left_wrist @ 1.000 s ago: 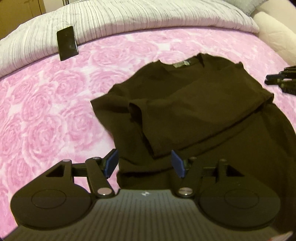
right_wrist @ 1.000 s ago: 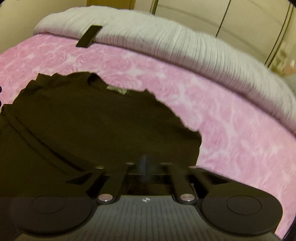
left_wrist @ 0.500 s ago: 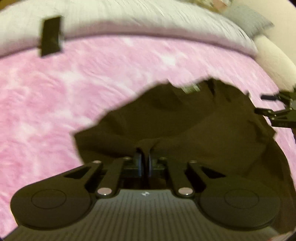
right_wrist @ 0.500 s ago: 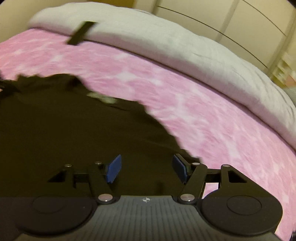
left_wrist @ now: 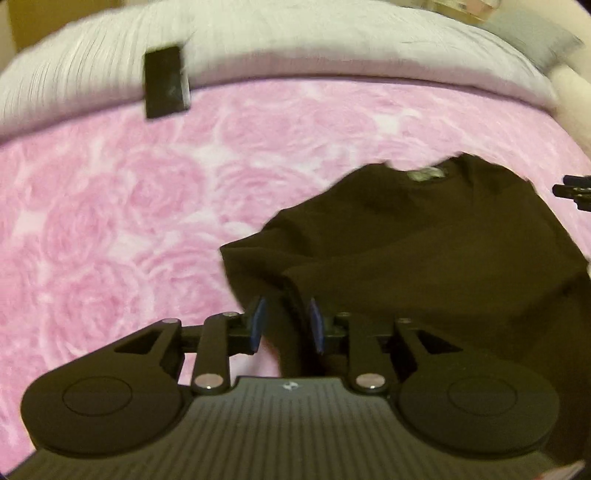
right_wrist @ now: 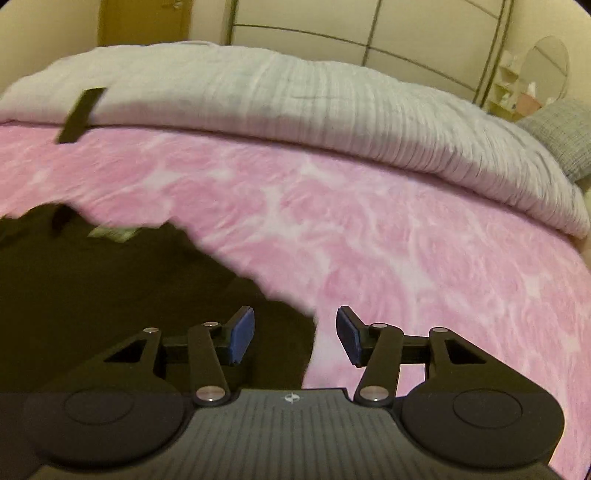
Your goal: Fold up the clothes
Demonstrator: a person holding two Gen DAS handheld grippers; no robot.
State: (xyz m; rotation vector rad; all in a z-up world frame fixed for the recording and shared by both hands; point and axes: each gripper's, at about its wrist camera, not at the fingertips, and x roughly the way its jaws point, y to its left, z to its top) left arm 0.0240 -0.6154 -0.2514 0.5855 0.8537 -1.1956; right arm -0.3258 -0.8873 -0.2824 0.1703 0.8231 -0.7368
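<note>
Left claw [left_wrist: 285,325] of mine stands narrowly parted and opening, a raised ridge of the dark T-shirt [left_wrist: 424,251] running up between its blue pads [left_wrist: 258,323]; whether the pads press on the cloth I cannot tell through the blur. From that claw the shirt spreads ahead and to the right across the pink rose-patterned bedspread [left_wrist: 110,240], its left edge just ahead of the left pad, its collar farthest off.

My right claw [right_wrist: 295,334] is about half open and closing, holding nothing; the shirt's right edge [right_wrist: 312,332] runs up between its pads, so the left pad sits over dark cloth and the right pad over pink bedspread. The shirt fills the space left of and ahead of this claw.

Dark brown to black, the shirt is rumpled, with a fold line crossing its body and a pale neck label [left_wrist: 426,173] at the collar.

Only the left wrist view shows the pinched ridge, the shirt's left edge and the tips of my right claw at its right border. Only the right wrist view shows the wardrobe doors [right_wrist: 369,33], an oval mirror [right_wrist: 546,68] and the shirt's right edge. Both views take in the pale ribbed duvet [right_wrist: 295,96], a grey pillow [right_wrist: 561,133] and a dark flat object [left_wrist: 166,83] lying at the duvet's edge, far beyond both claws.
</note>
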